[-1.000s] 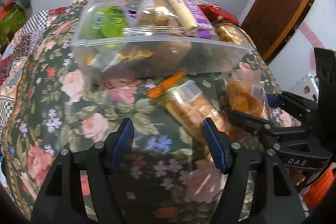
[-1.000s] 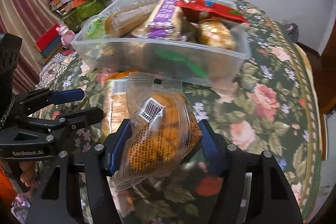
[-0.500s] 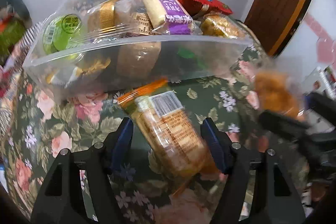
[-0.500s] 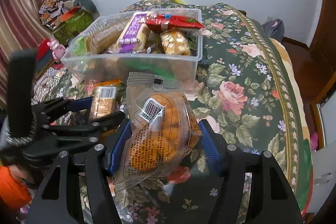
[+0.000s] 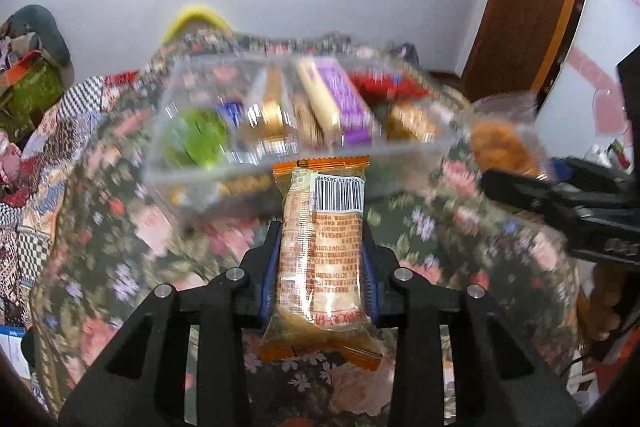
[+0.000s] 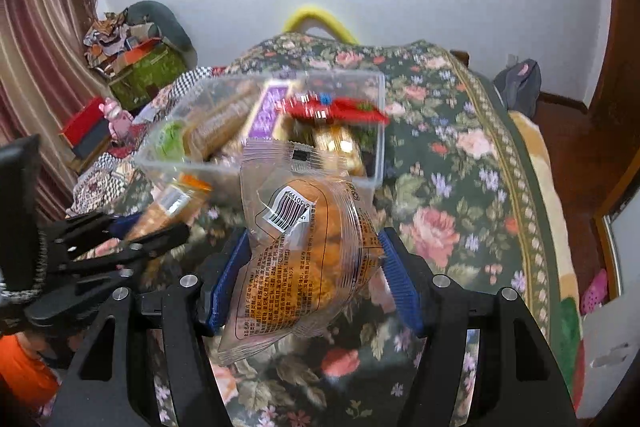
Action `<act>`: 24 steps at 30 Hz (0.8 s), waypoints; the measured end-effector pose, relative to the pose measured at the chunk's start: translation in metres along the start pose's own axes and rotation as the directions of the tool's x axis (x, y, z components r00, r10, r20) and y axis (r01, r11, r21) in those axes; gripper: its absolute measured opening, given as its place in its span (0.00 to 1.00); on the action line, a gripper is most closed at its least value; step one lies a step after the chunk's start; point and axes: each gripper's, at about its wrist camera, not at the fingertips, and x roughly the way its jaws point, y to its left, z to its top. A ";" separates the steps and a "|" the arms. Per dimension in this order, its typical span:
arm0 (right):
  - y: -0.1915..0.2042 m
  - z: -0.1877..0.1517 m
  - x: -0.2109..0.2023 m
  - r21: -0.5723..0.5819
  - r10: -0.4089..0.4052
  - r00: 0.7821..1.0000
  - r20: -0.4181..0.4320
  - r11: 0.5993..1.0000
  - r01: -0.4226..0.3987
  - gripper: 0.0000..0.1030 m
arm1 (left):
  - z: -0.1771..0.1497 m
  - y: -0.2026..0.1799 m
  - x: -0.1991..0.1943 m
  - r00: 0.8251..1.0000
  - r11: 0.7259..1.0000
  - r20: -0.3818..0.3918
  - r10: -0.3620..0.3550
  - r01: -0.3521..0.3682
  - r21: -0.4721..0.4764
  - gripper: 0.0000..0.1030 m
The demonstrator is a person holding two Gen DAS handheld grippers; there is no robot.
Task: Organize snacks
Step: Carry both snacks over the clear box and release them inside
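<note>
A: What are the left tongs (image 5: 320,267) doing?

B: They have just been closing, and now both blue pads clamp the biscuit pack (image 5: 320,255) between them. The pack stands upright in the grip, barcode at the top, its orange end reaching up in front of the bin (image 5: 192,183).

A: And the right tongs (image 6: 314,275)?

B: Clenched on the pastry bag (image 6: 304,263), a clear wrapper with something golden-brown inside and a barcode sticker near the top. The bag bulges between the pads.

A: Where is the bin?

B: On the floral bedspread (image 6: 440,211), beyond both sets of tongs. It is clear plastic and already crowded: a green cup (image 5: 196,139), a purple bar (image 5: 340,99), a red packet (image 6: 332,109) lying across the top, and some gold-wrapped pieces.

A: Are the two packs inside it?

B: No. Both are held up above the bedspread on the near side of the bin. The left view is blurred, except for the pack.
</note>
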 end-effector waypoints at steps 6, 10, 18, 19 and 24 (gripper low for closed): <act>0.009 0.031 -0.008 -0.028 0.010 0.997 0.075 1.000 -0.008 0.60 | 0.033 0.016 -0.034 0.993 1.000 0.119 0.015 -0.012 -0.025 0.33; 0.019 0.053 -0.008 -0.052 0.024 0.994 0.109 0.998 -0.018 0.60 | 0.057 0.028 -0.042 0.987 0.999 0.158 0.039 -0.034 -0.036 0.33; 0.044 0.094 0.028 -0.086 0.058 0.994 0.089 0.995 -0.051 0.60 | 0.095 0.054 -0.012 0.986 0.995 0.135 0.097 -0.091 -0.049 0.33; 0.046 0.098 0.033 -0.089 0.055 0.995 0.082 0.995 -0.047 0.60 | 0.099 0.057 -0.006 0.986 0.994 0.128 0.107 -0.102 -0.051 0.33; 0.053 0.106 0.063 -0.094 0.043 0.999 0.030 0.995 -0.040 0.61 | 0.109 0.072 0.022 0.987 0.990 0.086 0.133 -0.128 -0.058 0.33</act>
